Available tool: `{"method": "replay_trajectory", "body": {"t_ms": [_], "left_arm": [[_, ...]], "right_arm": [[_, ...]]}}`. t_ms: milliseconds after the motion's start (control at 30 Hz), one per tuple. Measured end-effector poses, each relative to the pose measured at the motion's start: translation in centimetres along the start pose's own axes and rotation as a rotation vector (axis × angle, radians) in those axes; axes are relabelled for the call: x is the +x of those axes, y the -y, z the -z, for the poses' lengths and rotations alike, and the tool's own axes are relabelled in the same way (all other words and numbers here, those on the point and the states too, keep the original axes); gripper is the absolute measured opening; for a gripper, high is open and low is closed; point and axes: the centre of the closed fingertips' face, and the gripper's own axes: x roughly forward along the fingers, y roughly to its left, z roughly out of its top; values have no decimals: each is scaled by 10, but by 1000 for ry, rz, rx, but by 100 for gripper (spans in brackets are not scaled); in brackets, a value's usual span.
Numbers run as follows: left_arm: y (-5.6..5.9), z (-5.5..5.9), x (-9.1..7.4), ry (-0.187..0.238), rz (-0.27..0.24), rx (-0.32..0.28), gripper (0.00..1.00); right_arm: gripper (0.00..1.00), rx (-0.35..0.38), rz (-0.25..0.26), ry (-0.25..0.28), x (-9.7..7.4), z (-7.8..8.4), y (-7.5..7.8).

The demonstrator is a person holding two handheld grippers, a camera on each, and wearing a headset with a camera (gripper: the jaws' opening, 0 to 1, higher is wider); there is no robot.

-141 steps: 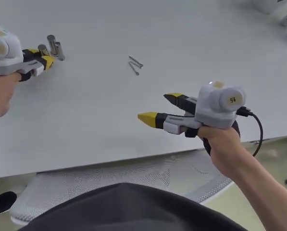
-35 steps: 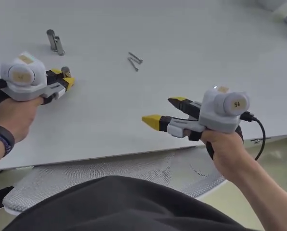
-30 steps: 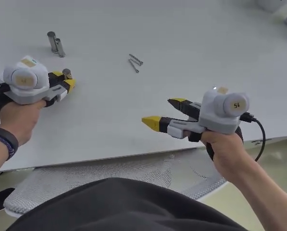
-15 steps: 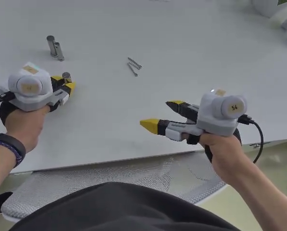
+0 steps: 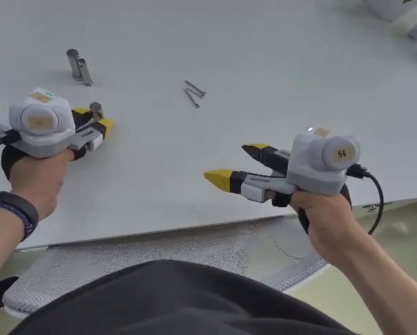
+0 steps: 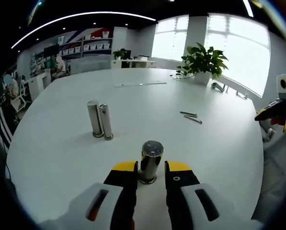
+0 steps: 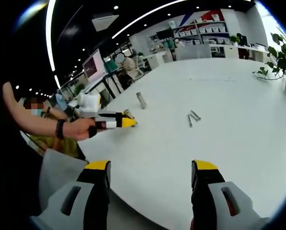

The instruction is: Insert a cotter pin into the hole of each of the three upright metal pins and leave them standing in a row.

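Note:
My left gripper is shut on one short metal pin, which stands upright on the white table at the near left. In the left gripper view the pin sits between the yellow-tipped jaws of my left gripper. Two more metal pins stand side by side farther back; the left gripper view has those two pins ahead to the left. Cotter pins lie loose mid-table. My right gripper hovers open and empty over the front edge, well short of the cotter pins.
White objects sit at the far right corner of the table. A mesh chair seat shows below the table's front edge. A potted plant stands at the table's far end.
My left gripper has carried one metal pin away from the other two, toward the near left. Over the last second it barely shifted. My right gripper has stayed open in place.

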Motion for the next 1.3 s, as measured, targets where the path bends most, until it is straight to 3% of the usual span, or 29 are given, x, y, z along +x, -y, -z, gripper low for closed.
{"method": "replay_trajectory", "body": {"t_ms": [500, 1300], "left_arm": [[-11, 0, -17, 3, 1, 0, 22], [-11, 2, -61, 21, -6, 13, 25]], "right_arm": [[70, 1, -6, 5, 6, -3, -2], [69, 22, -25, 3, 17, -2, -4]]}}
